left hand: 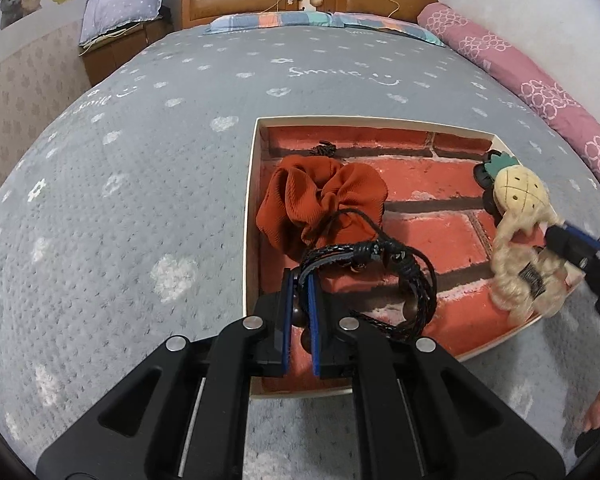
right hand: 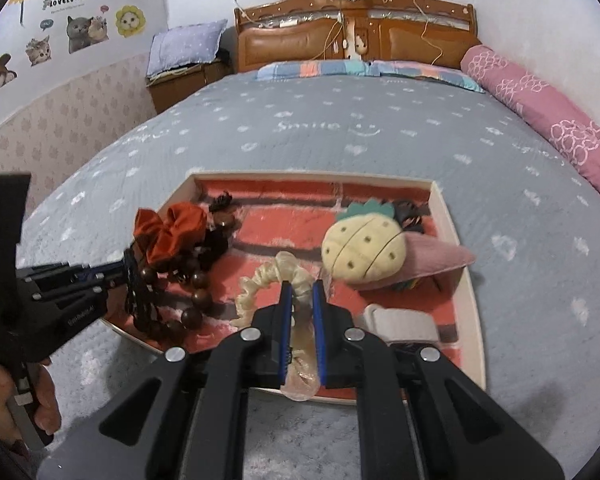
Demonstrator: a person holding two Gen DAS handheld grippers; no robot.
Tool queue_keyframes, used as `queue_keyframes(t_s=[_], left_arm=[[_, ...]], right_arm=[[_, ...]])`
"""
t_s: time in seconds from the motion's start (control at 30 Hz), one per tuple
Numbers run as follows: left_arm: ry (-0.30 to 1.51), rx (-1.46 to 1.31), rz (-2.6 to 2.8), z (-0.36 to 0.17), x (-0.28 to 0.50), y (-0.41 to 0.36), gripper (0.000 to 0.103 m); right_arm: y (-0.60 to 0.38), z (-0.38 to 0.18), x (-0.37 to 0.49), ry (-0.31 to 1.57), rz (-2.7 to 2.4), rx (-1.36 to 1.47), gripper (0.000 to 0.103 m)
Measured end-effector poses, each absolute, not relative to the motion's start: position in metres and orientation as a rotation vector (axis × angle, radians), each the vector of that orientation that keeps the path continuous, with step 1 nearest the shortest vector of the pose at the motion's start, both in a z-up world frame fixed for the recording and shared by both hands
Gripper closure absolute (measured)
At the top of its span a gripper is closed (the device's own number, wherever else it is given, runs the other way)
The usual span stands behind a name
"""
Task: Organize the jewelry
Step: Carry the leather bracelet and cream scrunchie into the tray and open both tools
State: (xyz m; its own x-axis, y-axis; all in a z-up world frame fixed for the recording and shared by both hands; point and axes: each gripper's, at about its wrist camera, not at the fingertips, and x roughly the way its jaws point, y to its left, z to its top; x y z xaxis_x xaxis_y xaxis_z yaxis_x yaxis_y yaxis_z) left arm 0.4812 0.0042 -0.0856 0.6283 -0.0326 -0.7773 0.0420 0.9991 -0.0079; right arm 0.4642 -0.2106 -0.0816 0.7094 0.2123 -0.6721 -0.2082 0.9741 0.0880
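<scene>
A shallow white box [left hand: 251, 184] with a red brick-print floor lies on the bed; it also shows in the right wrist view [right hand: 446, 216]. My left gripper [left hand: 300, 280] is shut on a bundle of black braided bracelets [left hand: 380, 268] and brown wooden beads [right hand: 198, 300], held just above the box's near left part. My right gripper [right hand: 300, 288] is shut on a cream scrunchie [right hand: 268, 276], seen too in the left wrist view [left hand: 516, 280], over the box's near right. An orange scrunchie [left hand: 320, 204] lies inside at the left.
A pineapple plush clip [right hand: 364, 248] lies in the box on a pink piece [right hand: 440, 258], with a dark hair claw [right hand: 410, 212] behind it and a white item [right hand: 400, 322] near the front. The grey bedspread [left hand: 140, 160], headboard [right hand: 356, 28] and pink bolster [right hand: 540, 112] surround it.
</scene>
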Motion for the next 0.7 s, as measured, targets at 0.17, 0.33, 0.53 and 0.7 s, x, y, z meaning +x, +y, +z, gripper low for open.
queue_keyframes(t_s=[0.17, 0.33, 0.53, 0.7], left_arm=[[0.885, 0.014, -0.049, -0.084, 0.478, 0.004, 0.093], [0.875, 0.009, -0.053, -0.077, 0.470, 0.007, 0.083], [0.831, -0.012, -0.080, -0.060, 0.446, 0.010, 0.052], [0.757, -0.035, -0.099, -0.041, 0.409, 0.015, 0.023]], right_arm=[[-0.209, -0.084, 0.464, 0.763, 0.241, -0.007, 0.089], [-0.213, -0.070, 0.458, 0.737, 0.231, -0.016, 0.077], [-0.222, -0.055, 0.445, 0.695, 0.218, -0.035, 0.049], [-0.237, -0.048, 0.414, 0.638, 0.181, -0.067, 0.025]])
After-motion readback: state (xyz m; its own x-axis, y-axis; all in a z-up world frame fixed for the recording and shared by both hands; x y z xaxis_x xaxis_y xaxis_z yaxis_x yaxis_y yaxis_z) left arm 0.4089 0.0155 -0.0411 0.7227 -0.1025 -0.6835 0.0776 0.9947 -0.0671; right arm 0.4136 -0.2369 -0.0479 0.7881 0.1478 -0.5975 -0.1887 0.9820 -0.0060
